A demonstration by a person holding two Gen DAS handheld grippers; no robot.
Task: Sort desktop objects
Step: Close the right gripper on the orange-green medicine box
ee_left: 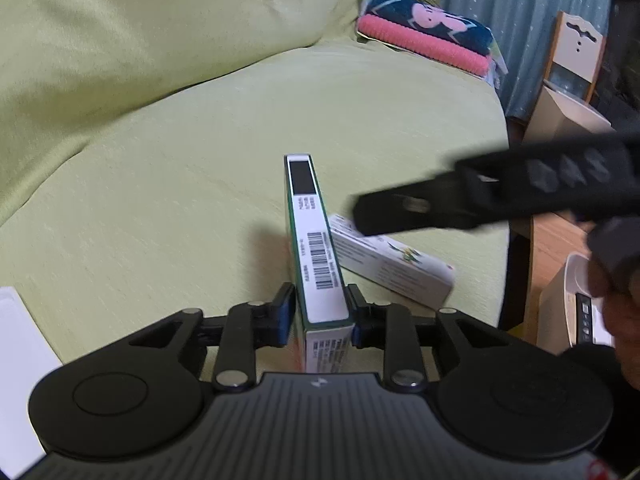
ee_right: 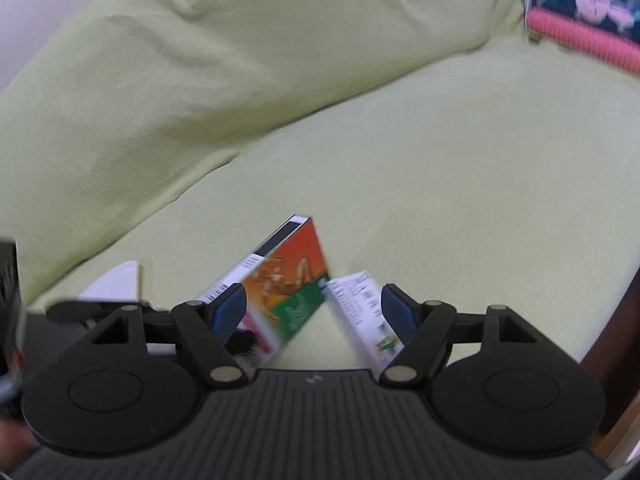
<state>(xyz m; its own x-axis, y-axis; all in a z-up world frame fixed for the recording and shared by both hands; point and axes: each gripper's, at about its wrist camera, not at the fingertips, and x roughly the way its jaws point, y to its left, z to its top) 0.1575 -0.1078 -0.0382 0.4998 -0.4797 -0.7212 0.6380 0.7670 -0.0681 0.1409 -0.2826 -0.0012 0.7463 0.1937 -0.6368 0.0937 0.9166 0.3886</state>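
The left gripper point(ee_left: 320, 312) is clamped on a thin green-edged box point(ee_left: 316, 240), standing on its narrow edge on a pale green sofa seat point(ee_left: 180, 200). Its barcode strip faces up; from the right wrist view its broad face is orange and green. A white box point(ee_left: 396, 264) lies flat on the seat just to its right, near the sofa's front edge. The right gripper point(ee_right: 312, 312) hovers with its blue pads spread wide, holding nothing, above both boxes. A folded pink and navy towel point(ee_left: 428, 36) lies at the far right.
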